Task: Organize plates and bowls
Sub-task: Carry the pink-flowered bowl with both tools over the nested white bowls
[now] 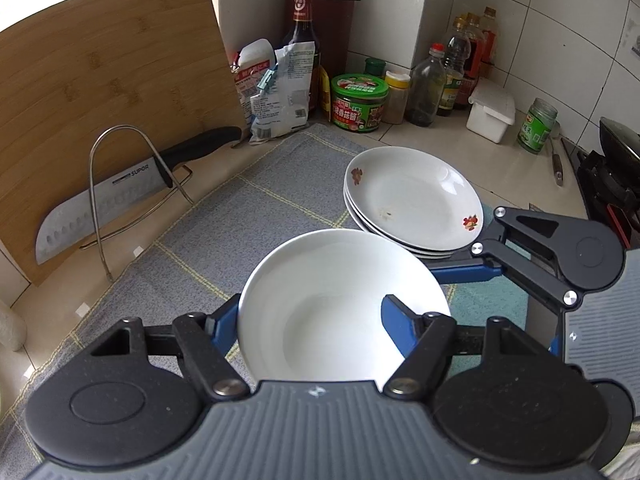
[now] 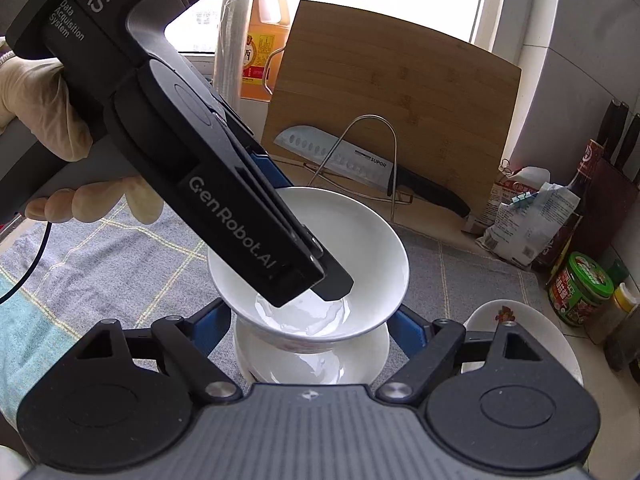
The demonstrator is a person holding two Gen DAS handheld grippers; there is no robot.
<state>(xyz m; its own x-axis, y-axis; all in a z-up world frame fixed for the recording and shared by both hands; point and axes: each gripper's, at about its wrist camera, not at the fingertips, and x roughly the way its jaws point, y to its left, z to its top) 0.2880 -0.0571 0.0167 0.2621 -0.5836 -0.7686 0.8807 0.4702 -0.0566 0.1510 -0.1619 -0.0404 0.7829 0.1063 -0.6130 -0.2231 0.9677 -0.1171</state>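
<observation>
The plates [image 1: 412,196] look finished: three of them sit in one neat stack on the checked cloth [image 1: 260,208], flower prints up, and neither gripper touches them. I count three rims there and see no loose plate elsewhere.

The bowls are the half in hand. I count two, both white. My left gripper [image 1: 310,316] pinches the top bowl [image 1: 320,272] by its wall, one blue finger inside and one outside, pressed tight on the porcelain. From the right wrist view the top bowl sits tilted over the lower bowl [image 2: 312,364], base down toward its hollow, but I cannot tell whether the two touch. My right gripper [image 2: 310,314] has its fingers spread wide, one on each side of the lower bowl. They appear to press its sides, so I judge it clamped rather than merely flanked, though the contact itself is partly hidden. Both bowls are just beside the plate stack, on its near side.

So, as I read it, the plates are done and the bowls are halfway there. What is left is to seat the top bowl squarely in the lower one, set the pair down on the cloth near the plates, and let go with both hands.

I see no third bowl anywhere on the counter — only bottles, jars, a knife on its rack and a cutting board.
</observation>
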